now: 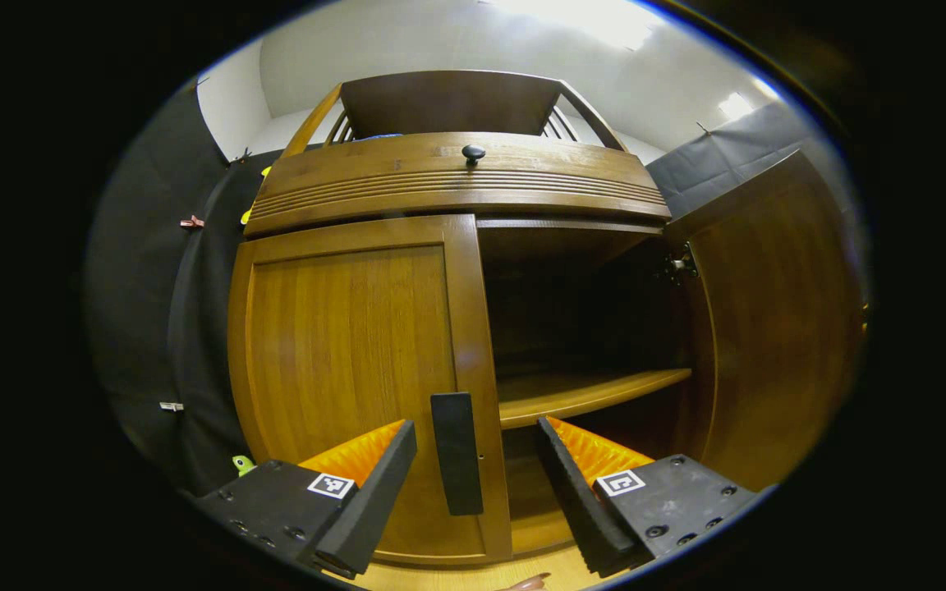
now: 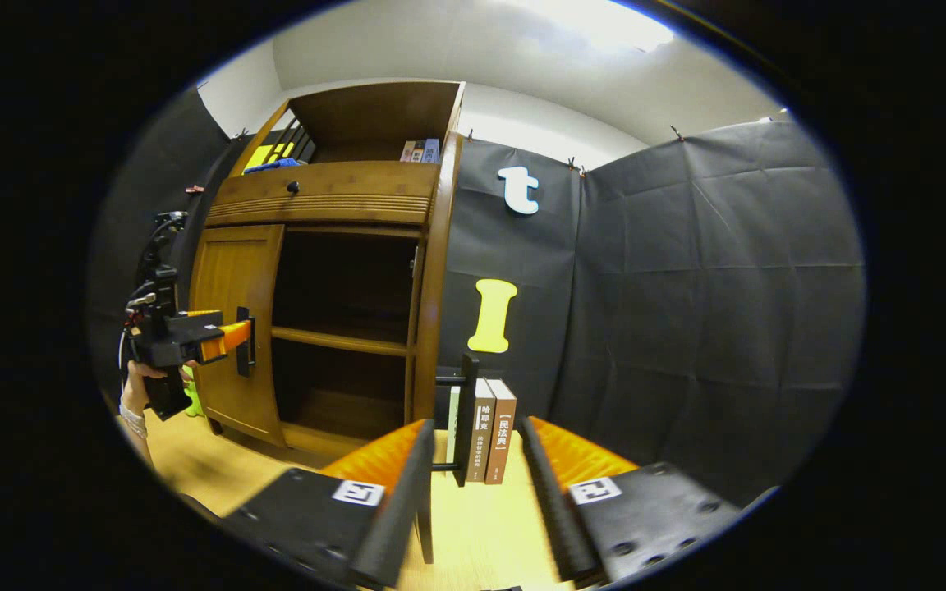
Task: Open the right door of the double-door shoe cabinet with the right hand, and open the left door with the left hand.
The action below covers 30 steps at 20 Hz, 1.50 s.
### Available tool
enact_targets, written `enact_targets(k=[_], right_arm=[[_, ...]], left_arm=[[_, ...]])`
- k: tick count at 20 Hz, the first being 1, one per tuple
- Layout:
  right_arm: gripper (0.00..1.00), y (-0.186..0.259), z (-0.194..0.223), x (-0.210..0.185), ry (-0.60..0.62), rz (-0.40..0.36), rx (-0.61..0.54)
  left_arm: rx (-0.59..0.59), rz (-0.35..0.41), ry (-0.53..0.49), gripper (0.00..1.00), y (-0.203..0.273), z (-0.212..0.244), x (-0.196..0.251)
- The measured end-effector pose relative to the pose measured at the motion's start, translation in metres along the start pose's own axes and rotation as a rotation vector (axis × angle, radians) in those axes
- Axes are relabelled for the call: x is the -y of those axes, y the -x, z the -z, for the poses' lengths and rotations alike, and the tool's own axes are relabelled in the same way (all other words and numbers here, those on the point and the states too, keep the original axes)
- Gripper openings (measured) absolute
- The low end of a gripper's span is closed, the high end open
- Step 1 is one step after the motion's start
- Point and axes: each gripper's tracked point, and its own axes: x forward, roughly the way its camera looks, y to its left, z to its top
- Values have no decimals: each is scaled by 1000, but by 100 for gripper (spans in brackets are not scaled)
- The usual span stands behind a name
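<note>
Doors differ: the right door is swung wide at the right of the left gripper view, seen edge-on at centre in the right gripper view with its handle between the right gripper's spread fingers, which hold nothing. Whether they touch that handle I cannot tell. The left door is shut, filling the centre-left of the left gripper view, its handle low at the door's inner edge.

The left gripper has its fingers wide apart on either side of that handle, not pressing it. In my judgement the step in hand is the left door: close the fingers squarely on the handle, then pull in an arc about the hinges at the left, not straight back, so the grip does not slip.

Inside, a shelf shows bare. A drawer with a knob sits above the doors. Books stand on the counter just beyond the open door, clear of the left door's swing. A small green thing lies at the cabinet's lower left, possibly within that swing.
</note>
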Motion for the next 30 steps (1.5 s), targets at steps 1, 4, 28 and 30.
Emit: enact_targets(k=[1,4,28,30], right_arm=[[86,3,-3,-4,-6,-8,2],[93,10,-1,-13,6,-32,-1],[94,40,-15,-7,23,3,39],[95,45,-16,-11,33,2,37]], left_arm=[[-3,-5,0,93,-4,4,0],[-26,-14,-1,93,-15,18,0],[-123,-37,135,32,-41,48,-18],[-131,-9,143,28,-36,45,-17]])
